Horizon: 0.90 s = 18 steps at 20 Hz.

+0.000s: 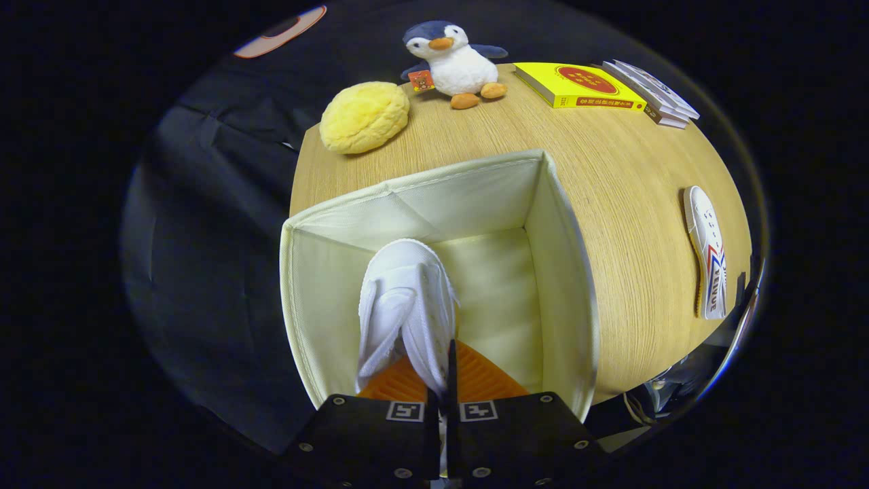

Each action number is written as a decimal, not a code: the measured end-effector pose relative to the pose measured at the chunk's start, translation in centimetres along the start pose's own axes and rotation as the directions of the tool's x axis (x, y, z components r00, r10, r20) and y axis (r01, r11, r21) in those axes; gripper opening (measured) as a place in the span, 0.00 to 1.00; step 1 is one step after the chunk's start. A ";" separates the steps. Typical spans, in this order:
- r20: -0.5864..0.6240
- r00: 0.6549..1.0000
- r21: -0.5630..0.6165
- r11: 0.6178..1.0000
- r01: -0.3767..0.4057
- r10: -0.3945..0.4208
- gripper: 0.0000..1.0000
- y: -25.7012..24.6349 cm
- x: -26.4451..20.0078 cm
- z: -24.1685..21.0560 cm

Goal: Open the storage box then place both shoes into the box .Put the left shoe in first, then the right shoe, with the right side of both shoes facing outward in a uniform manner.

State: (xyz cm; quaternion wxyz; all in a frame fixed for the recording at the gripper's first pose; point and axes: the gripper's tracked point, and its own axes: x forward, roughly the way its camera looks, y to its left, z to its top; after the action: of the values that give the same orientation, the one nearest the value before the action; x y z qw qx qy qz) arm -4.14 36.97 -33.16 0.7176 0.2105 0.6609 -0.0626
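Note:
A cream fabric storage box [563, 272] stands open on the wooden table, right under the fingers. My gripper [442, 401] is shut on a white shoe [407, 299] by the edge of its opening; the shoe hangs toe-down inside the box, above the box floor. Its orange insole shows just ahead of the fingers. The second white shoe [707, 261], with red and blue stripes on its side, lies on the table to the right of the box.
Beyond the box sit a yellow plush cushion [364, 117], a penguin soft toy [456, 62], a yellow book [577, 85] and a few thin white books [653, 91]. The table's left edge runs close beside the box.

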 end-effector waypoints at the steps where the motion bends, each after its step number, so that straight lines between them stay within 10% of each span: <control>1: -0.013 1.000 0.007 1.000 -0.024 0.024 0.07 0.7 0.2 -0.2; 5: -0.029 0.964 0.091 0.961 -0.260 0.263 0.24 5.9 -1.2 -0.3; 18: 0.078 0.918 -0.129 0.917 -0.378 0.389 0.65 -0.8 -7.9 2.2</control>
State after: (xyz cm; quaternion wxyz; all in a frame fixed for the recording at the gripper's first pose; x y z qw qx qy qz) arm -3.32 33.88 -25.53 0.7595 0.2920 0.5715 0.1057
